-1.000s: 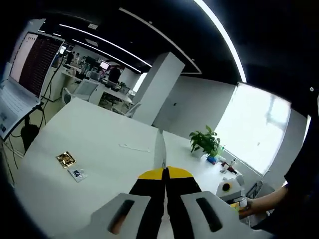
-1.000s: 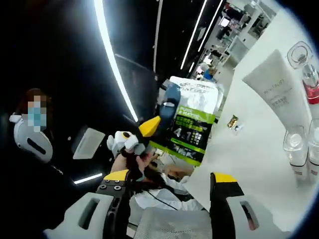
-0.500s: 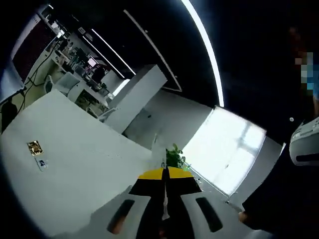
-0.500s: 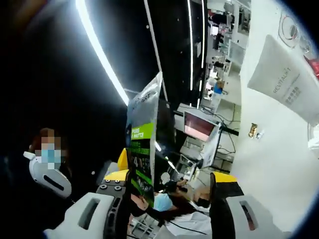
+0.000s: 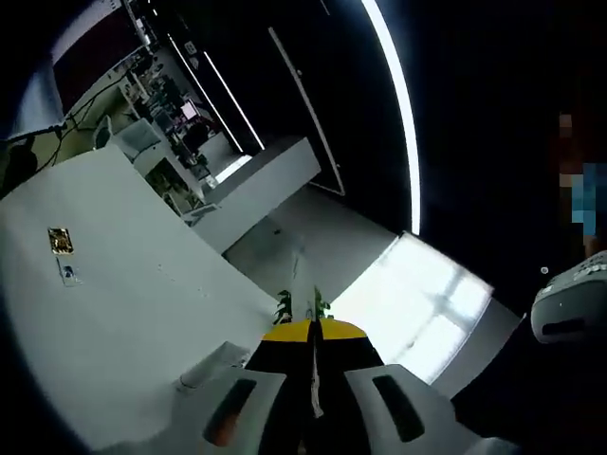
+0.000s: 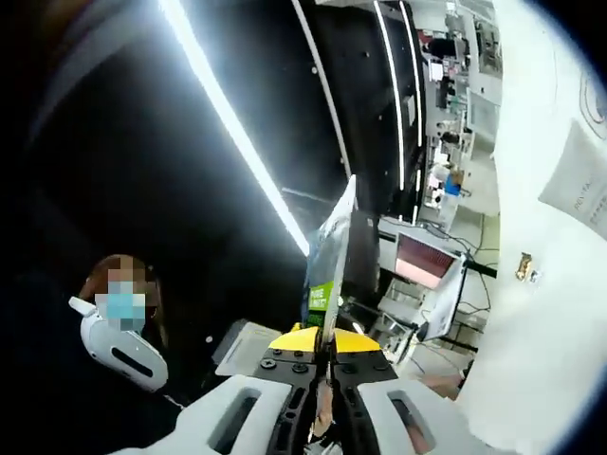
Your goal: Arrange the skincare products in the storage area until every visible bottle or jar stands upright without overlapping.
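The right gripper clamps its jaws on the thin edge of a green-labelled pouch raised above the white table, where a white tube lies. The left gripper is pressed closed, holding nothing visible.

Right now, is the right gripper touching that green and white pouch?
Touching. In the right gripper view the right gripper has its jaws shut on the bottom edge of the pouch, which stands edge-on above them.
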